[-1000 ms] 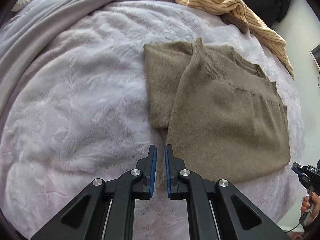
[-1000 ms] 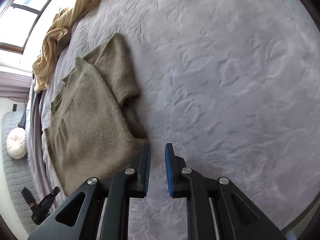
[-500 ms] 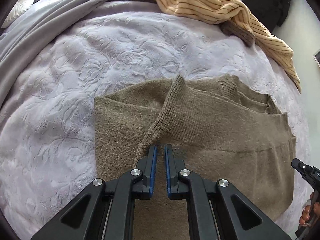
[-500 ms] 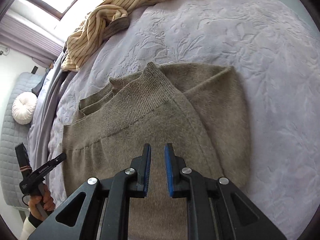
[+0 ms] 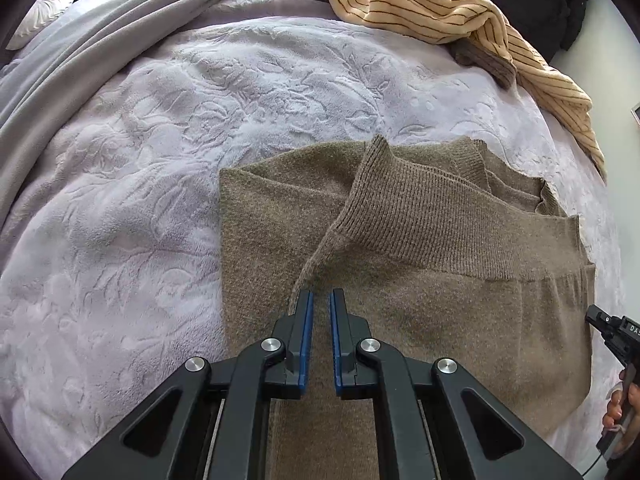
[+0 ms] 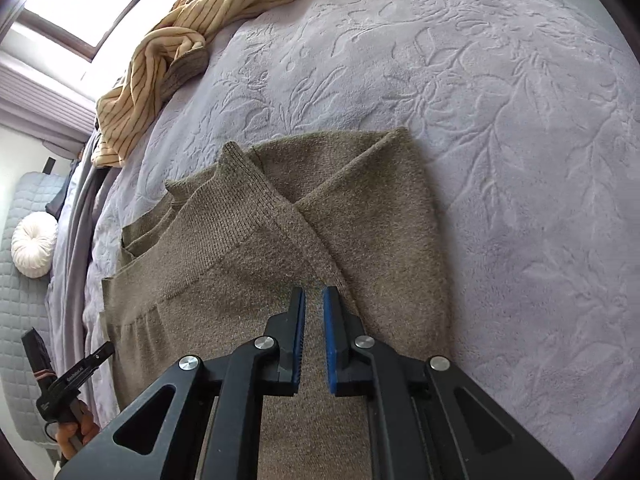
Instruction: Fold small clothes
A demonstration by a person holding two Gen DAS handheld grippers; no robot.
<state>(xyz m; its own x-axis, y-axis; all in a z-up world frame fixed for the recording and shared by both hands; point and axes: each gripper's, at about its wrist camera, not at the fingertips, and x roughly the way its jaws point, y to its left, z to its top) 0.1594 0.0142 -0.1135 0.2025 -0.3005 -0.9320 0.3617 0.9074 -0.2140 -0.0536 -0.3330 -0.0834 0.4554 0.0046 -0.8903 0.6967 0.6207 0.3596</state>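
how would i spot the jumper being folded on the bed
Start at the lilac embossed bedspread. The olive-brown knit jumper lies flat on it, partly folded, ribbed band on top. The striped yellow garment at the far edge is crumpled, not flat.

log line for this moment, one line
left gripper: shut, empty, over sweater | right gripper: shut, empty | sweater: partly folded on bedspread

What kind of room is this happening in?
Most likely a bedroom. The brown sweater lies on a bed under an embossed lilac blanket, a padded headboard with a round cushion stands at one side, and more clothes are heaped nearby.
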